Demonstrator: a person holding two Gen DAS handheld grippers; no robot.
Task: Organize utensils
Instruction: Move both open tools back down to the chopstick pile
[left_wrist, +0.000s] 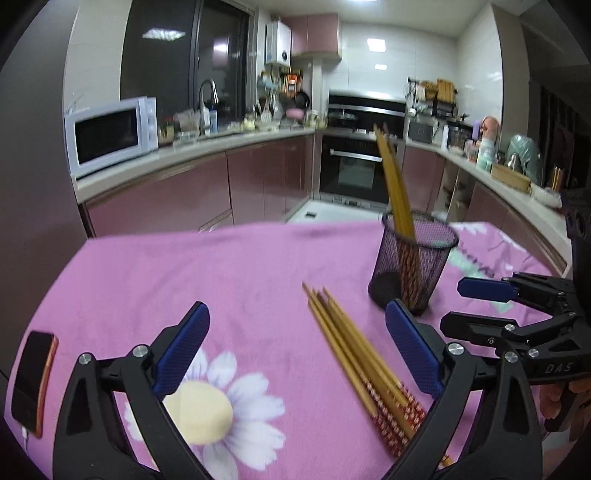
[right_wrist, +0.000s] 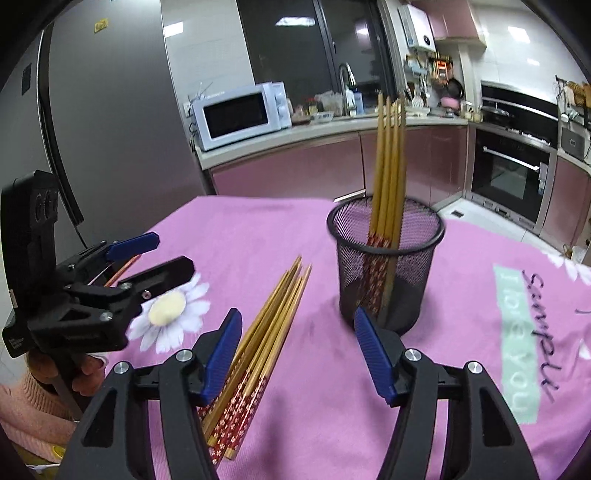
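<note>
Both grippers (left_wrist: 297, 343) (right_wrist: 295, 356) apparently empty; chopsticks (right_wrist: 258, 332) loose.

A kitchen with pink cabinets (left_wrist: 266, 173) runs under a pale worktop (left_wrist: 207, 146). At 10 o'clock sits a white microwave (left_wrist: 110, 134); at 12 o'clock a black built-in oven (left_wrist: 352, 170). White tiled walls (left_wrist: 399, 59) reflect ceiling lights, and a dark window (left_wrist: 184, 55) stands behind the tap (left_wrist: 208, 92).
</note>
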